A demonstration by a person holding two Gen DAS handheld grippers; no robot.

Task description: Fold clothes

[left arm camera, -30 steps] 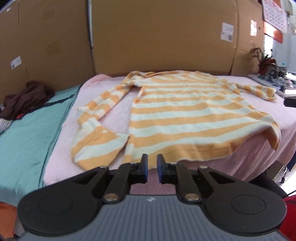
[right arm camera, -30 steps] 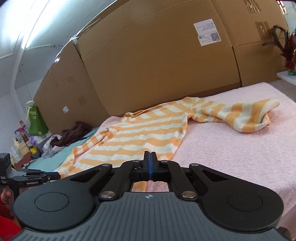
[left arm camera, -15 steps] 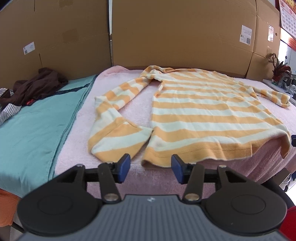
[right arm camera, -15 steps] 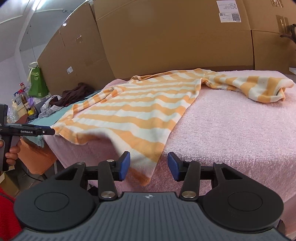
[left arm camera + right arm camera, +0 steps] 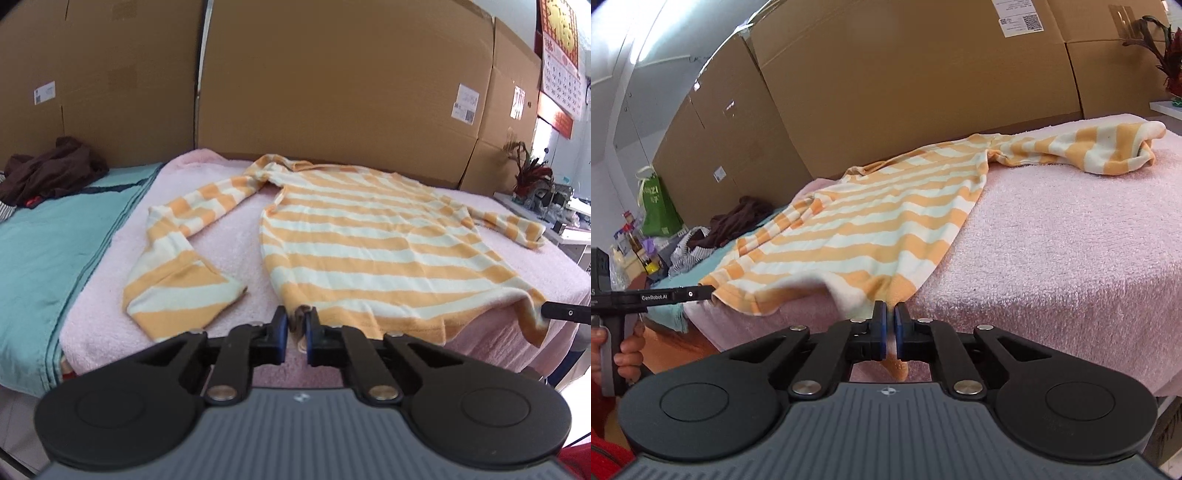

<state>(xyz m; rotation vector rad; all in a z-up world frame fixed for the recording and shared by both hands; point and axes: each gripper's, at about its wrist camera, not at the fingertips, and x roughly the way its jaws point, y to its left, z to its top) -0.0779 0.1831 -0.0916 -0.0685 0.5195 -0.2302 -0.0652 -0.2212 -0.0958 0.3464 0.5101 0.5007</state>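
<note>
An orange-and-cream striped long-sleeved shirt (image 5: 369,240) lies spread flat on a pink towel (image 5: 236,258), hem toward me. My left gripper (image 5: 295,325) is at the hem's left corner, jaws closing tight with the fabric pinched between the blue pads. My right gripper (image 5: 890,321) is closing on the hem's right corner (image 5: 897,295), and a bit of cloth hangs below the pads. One sleeve (image 5: 177,273) lies bent on the left; the other sleeve (image 5: 1108,151) is bunched at the far right. In the right wrist view, a hand holds the left gripper (image 5: 665,295).
A teal cloth (image 5: 48,251) covers the surface left of the towel, with a brown garment pile (image 5: 51,173) on it. Cardboard boxes (image 5: 332,92) wall the back. A plant (image 5: 528,177) and clutter stand at the right; a green bag (image 5: 657,210) stands far left.
Both grippers opened wide, came in to the shirt's hem, and shut on its two corners. The right one dropped lower toward the table's edge.
</note>
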